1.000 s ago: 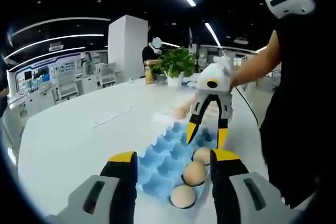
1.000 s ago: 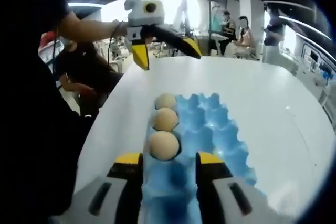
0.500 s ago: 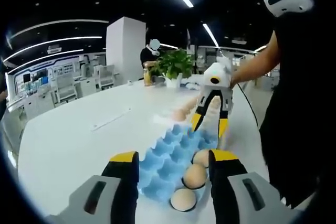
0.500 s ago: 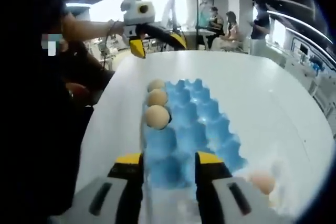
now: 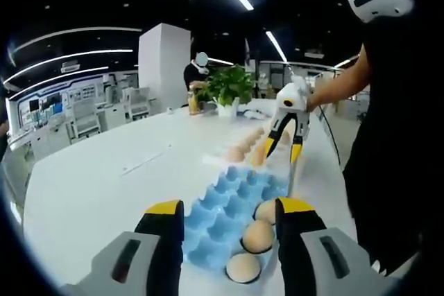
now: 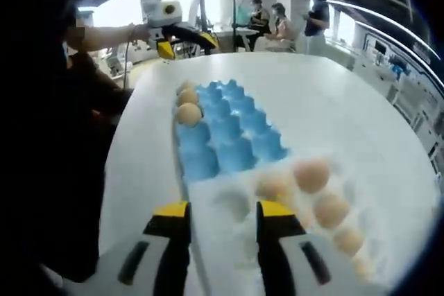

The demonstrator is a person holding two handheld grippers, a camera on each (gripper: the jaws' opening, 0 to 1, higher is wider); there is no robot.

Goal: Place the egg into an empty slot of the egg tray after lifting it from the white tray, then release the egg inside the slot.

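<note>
Over the white tray point(image 6: 243, 240) on the bench, the right hand-held gripper point(image 6: 222, 214) hangs spread and empty, eggs point(image 6: 311, 175) unpicked, while three sit in the blue egg tray point(image 6: 229, 136), left hand-held gripper point(image 5: 222, 211) spread.

The right gripper point(image 5: 281, 142) has moved away from the blue egg tray point(image 5: 223, 213). A second ago it hung right over the tray's far end. Now it is past that end, over the white tray point(image 6: 277, 240) with its loose eggs point(image 6: 311, 175). Its jaws are open with nothing between them, as before. In the right gripper view the blue egg tray has slid farther off, and the white tray now lies just ahead of the jaws.
</note>
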